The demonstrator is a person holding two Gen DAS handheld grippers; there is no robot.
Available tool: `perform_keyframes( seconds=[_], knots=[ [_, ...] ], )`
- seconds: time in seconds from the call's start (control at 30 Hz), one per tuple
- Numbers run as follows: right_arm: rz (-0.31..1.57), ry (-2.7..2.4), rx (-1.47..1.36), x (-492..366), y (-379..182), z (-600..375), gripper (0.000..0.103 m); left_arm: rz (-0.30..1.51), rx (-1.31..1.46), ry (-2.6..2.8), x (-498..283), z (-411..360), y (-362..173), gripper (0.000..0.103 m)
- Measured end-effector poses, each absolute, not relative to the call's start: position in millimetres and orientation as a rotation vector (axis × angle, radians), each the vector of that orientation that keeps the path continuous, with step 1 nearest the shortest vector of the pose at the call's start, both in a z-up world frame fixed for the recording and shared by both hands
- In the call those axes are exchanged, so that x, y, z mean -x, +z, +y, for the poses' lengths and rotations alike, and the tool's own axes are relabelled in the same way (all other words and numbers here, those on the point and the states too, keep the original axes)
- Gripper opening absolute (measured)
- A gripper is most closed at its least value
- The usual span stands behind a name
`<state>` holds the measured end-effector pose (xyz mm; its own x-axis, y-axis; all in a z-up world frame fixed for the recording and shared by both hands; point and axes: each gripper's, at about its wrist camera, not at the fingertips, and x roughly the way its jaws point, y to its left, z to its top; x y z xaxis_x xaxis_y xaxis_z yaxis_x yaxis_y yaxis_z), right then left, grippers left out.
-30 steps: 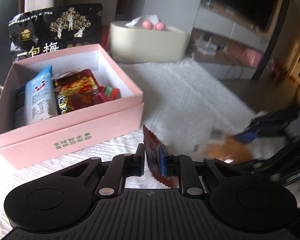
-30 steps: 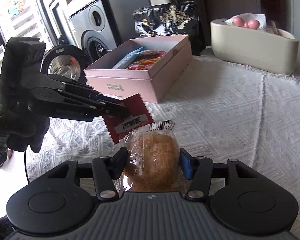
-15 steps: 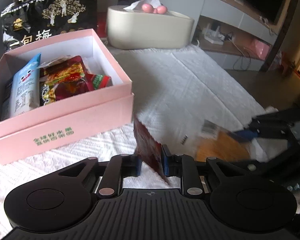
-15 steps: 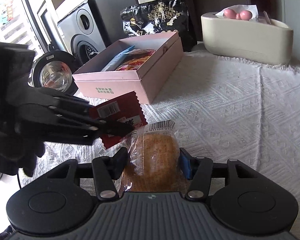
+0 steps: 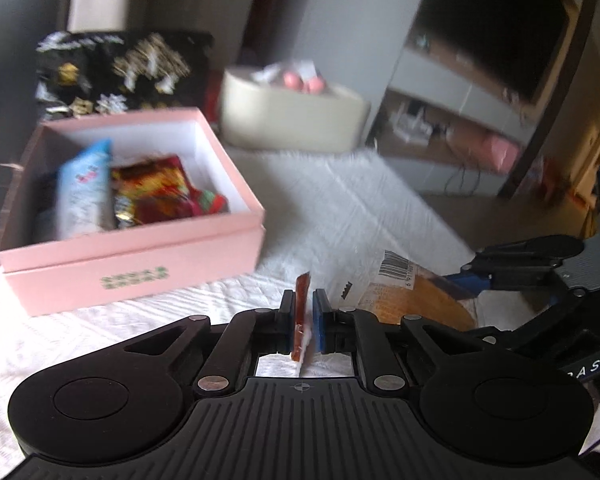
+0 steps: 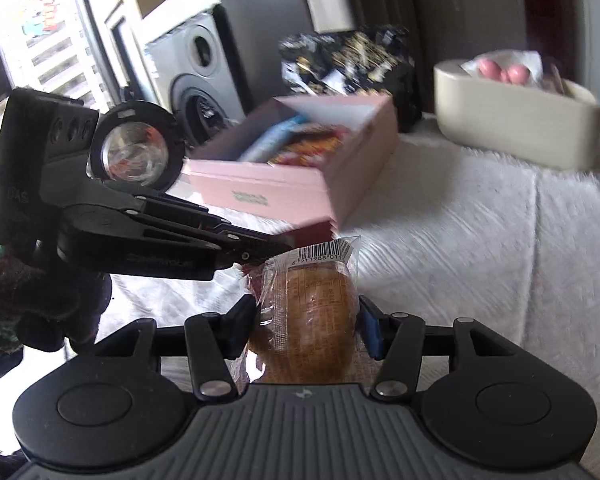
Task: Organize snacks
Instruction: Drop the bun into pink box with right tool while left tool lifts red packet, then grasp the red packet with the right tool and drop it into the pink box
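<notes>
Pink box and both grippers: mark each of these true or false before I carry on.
1. The pink box is open and already holds packets. True.
2. The left gripper is empty. False: it is shut on a thin red packet.
3. The right gripper holds a wrapped bun. True.
4. The wrapped bun lies inside the pink box. False: it is outside the box, between the right gripper's jaws.
5. A black snack bag stands behind the pink box. True.
</notes>
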<state>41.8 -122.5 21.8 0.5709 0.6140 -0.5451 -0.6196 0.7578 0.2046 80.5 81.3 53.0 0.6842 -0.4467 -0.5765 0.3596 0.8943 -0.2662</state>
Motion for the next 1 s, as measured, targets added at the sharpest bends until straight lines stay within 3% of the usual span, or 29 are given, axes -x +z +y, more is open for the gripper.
perform_keyframes(
  seconds=[0.17, 0.43, 0.57, 0.67, 0.8, 0.9, 1.0],
  knots=[
    [0.582, 0.782, 0.037, -42, 51, -102, 0.054, 0.617, 0.202, -0.413, -76, 116, 70, 0.012],
    [0.538, 0.714, 0.096, -62, 74, -85, 0.054, 0.662, 0.265, -0.343, -82, 134, 51, 0.011],
    [0.399, 0.701, 0.017, -97, 110, -63, 0.054, 0.686, 0.310, -0.284, -86, 141, 44, 0.012],
    [0.330, 0.645, 0.027, -133, 125, -37, 0.074, 0.707, 0.308, -0.228, -81, 146, 38, 0.013],
    [0.400, 0.633, 0.054, -152, 121, -26, 0.074, 0.717, 0.344, -0.219, -78, 155, 26, 0.015],
    [0.375, 0.602, 0.106, -132, 110, -38, 0.074, 0.728, 0.388, -0.257, -84, 156, 16, 0.015],
    [0.466, 0.561, 0.085, -107, 88, -59, 0.075, 0.731, 0.416, -0.320, -95, 150, 10, 0.015]
  ],
)
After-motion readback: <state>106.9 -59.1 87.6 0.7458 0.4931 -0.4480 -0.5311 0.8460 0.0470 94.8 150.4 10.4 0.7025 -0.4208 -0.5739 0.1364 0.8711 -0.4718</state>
